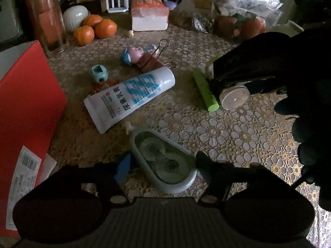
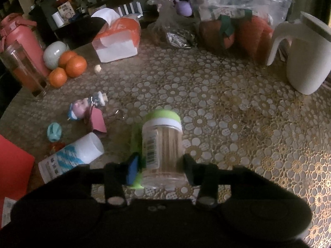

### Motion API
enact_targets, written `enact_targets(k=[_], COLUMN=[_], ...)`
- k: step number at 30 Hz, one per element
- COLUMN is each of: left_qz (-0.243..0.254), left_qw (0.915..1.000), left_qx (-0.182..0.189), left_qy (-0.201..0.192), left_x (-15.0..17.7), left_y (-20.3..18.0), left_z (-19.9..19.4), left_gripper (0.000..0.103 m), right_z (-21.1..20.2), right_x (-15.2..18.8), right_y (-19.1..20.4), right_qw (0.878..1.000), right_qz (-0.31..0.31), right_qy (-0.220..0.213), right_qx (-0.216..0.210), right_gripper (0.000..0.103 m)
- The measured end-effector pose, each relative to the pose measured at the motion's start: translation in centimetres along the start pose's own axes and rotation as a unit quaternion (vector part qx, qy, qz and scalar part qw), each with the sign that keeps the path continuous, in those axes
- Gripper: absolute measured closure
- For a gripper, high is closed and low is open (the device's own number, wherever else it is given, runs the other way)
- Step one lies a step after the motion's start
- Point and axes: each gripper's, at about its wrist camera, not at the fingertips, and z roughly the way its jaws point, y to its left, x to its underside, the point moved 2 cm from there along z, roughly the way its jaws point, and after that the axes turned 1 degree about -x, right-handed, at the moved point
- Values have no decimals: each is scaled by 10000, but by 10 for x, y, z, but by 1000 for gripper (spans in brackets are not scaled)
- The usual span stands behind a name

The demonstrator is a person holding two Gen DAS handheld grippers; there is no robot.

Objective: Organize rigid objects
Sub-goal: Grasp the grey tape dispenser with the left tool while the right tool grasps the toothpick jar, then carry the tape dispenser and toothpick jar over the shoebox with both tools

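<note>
- Right wrist view: toothpick jar lying on lace tablecloth, between right gripper jaws, which press its sides.
- Left gripper jaws apart, straddling oval case.
- Cream tube just beyond.

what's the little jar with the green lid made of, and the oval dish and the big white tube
Jar: looks like clear hard plastic, glossy; wooden sticks show through its wall.
Oval dish: probably smooth plastic, pale blue-grey rim, semi-matte; ceramic can't be ruled out.
White tube: soft-looking plastic, satin finish, printed label, flat crimped end.
</note>
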Motion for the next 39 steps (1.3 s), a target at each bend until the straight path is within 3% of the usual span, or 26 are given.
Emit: enact_targets(k=[14,29,39], left_qz=[59,122,218], left_qw=[9987,9934,9885], left_qx=[299,846,1040], left_qy=[-405,-760,-1073], left_x=[-7,-11,-7], left_y=[22,50,88], left_z=[-23,-102,-171], left_gripper=[36,36,36], right_z=[-17,-111,-182], right_x=[12,41,54], right_y=[0,28,83], right_qw=[9998,9994,9967], right_qz=[193,169,-48], right_qy=[-56,-298,-728], right_qx=[12,-49,-344], right_gripper=[61,61,61])
